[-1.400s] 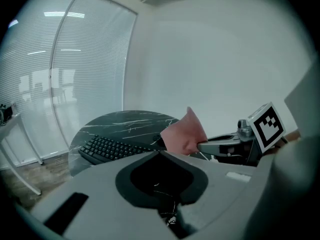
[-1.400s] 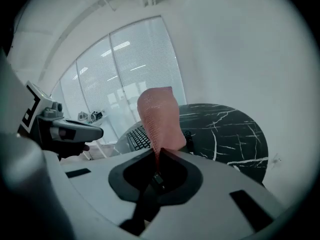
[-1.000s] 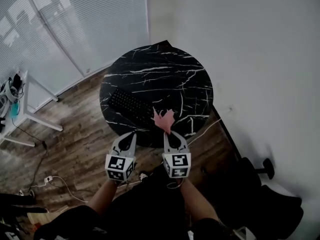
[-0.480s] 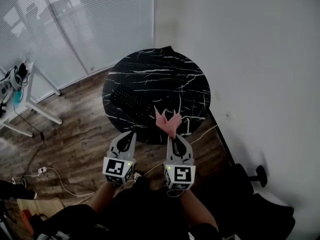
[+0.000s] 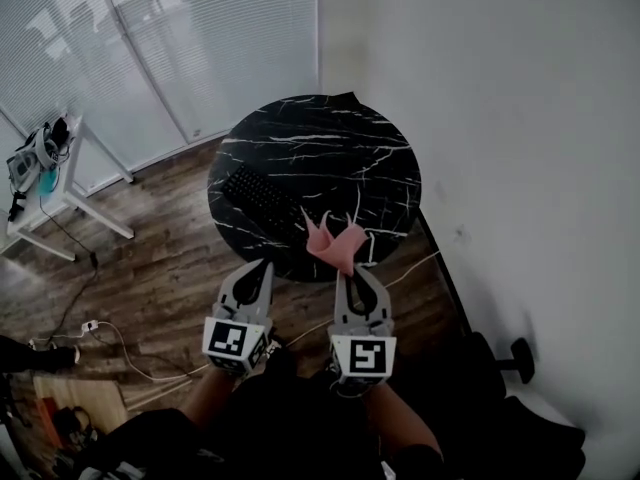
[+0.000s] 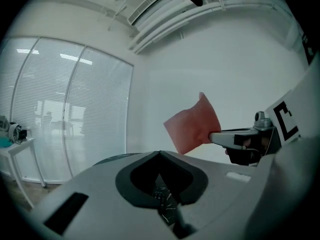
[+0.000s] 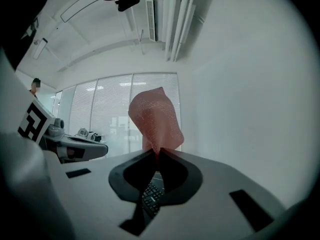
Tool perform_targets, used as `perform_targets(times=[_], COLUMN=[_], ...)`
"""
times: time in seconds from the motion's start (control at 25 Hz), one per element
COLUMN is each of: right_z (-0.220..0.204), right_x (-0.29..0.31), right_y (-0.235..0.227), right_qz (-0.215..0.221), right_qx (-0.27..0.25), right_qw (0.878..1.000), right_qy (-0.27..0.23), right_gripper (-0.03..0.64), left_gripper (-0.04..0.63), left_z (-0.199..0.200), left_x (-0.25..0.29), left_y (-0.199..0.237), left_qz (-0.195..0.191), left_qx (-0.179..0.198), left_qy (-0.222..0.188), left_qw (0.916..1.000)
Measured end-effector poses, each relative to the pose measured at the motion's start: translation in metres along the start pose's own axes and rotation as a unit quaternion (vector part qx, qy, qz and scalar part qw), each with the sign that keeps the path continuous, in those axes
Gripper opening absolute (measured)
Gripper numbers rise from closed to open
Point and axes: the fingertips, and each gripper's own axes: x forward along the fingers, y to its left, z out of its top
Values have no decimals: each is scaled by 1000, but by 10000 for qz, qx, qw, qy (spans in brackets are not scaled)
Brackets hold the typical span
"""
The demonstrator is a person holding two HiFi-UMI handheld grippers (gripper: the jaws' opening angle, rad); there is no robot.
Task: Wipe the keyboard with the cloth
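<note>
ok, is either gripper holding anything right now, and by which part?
The right gripper pinches the pink cloth by its bottom edge, and the rest stands up above the jaws. The left gripper is shut on nothing.

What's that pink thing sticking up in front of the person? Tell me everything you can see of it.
It is a small pink cloth, thin and soft-looking, with a fine mesh-like weave in the right gripper view. The right gripper has its jaws shut on the lower edge, so the cloth stands up crumpled, free corners pointing upward. In the head view it shows against the near edge of the black marbled table, beside the keyboard. Only the gripper seems to touch it.
</note>
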Motion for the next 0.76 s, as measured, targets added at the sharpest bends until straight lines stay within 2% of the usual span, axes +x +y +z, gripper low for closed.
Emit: perform_targets(times=[0.36,0.76], right_z=[13,17], right_x=[-5,-11], right_y=[-7,-2], right_qz=[21,72], right_qx=[-30,-81], right_qw=[9999,9998], right_qy=[-169,-151], right_gripper=[6,6], left_gripper=[0,0], left_z=[14,16], left_x=[-3,-10], left_y=[-8,-15], left_qz=[-3,-70], left_qx=[91,140], left_qy=[-194,-177], left_qw=[9998,9997])
